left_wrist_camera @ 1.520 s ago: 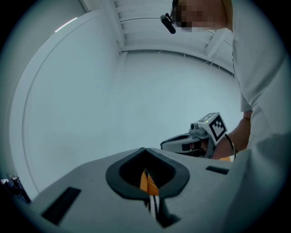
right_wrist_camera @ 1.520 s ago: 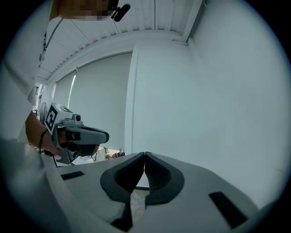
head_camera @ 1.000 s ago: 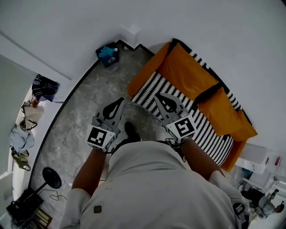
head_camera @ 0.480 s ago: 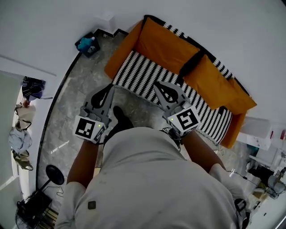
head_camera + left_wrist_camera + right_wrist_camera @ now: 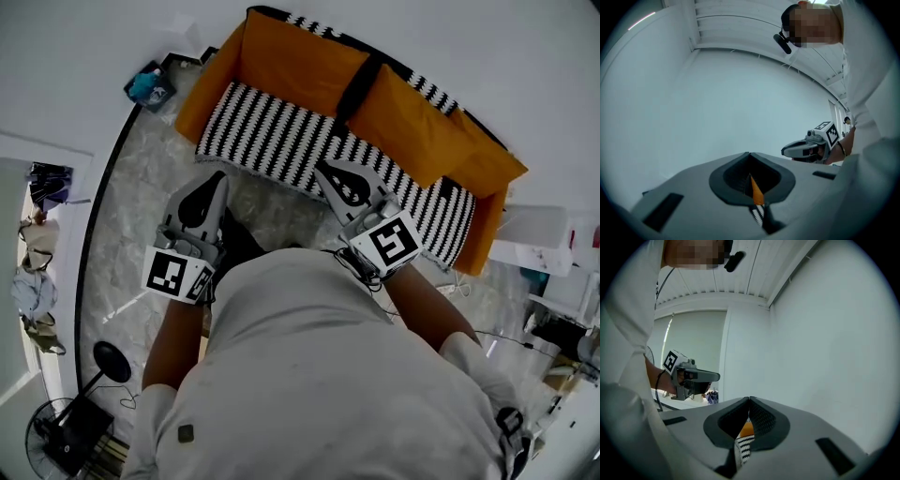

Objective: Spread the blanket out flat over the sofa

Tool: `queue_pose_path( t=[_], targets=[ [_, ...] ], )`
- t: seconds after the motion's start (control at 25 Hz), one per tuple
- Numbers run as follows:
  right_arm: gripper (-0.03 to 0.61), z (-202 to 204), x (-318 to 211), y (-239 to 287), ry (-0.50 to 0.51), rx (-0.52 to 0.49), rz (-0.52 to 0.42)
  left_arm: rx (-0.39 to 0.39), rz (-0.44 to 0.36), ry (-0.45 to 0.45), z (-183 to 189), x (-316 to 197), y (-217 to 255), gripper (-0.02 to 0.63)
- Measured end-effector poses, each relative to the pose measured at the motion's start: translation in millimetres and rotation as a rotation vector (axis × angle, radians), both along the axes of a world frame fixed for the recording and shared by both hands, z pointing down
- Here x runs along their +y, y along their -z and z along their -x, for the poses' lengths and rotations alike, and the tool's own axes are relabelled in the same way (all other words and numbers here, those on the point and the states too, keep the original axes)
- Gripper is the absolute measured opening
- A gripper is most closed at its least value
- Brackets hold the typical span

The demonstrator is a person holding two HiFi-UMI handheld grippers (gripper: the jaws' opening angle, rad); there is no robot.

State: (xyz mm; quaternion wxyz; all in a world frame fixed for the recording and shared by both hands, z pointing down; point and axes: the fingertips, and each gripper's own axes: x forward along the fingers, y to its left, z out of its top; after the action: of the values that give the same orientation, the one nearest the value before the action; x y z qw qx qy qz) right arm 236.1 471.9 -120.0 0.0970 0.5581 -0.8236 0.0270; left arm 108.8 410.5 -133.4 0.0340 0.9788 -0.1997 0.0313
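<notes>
Sofa (image 5: pixel 281 61), orange, at 12 o'clock. Striped blanket (image 5: pixel 281 141) seen laid along its seat; judged light, soft and limp, best taken at hem corners. Left gripper (image 5: pixel 211 183) at 10 o'clock, right gripper (image 5: pixel 330 173) at 1 o'clock: jaws pressed together, nothing pinched.

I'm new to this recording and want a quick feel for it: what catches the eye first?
The orange sofa at the top of the head view stands out first, with a black-and-white striped blanket lying over its seat. Just in front of it, the left gripper and right gripper are held out toward the sofa, both shut with nothing in them.
</notes>
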Motion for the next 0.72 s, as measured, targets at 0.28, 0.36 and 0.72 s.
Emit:
queue_pose_path(
  t=[0.28,0.36,0.72],
  targets=[
    [0.028,-19.4,62.5,-2.9,-0.038,-0.015,0.032,-0.002,-0.020,-0.004,-22.8,50.3,12.1,0.009],
    [0.028,-19.9,72.9,-4.0,-0.048,-0.026,0.051,-0.008,-0.034,-0.007,-26.2,57.7,15.1,0.009],
    [0.028,-13.3,89.9,-3.7,-0.050,-0.043,0.058,-0.001,-0.032,-0.002,-21.7,71.8,17.3,0.009]
  ],
)
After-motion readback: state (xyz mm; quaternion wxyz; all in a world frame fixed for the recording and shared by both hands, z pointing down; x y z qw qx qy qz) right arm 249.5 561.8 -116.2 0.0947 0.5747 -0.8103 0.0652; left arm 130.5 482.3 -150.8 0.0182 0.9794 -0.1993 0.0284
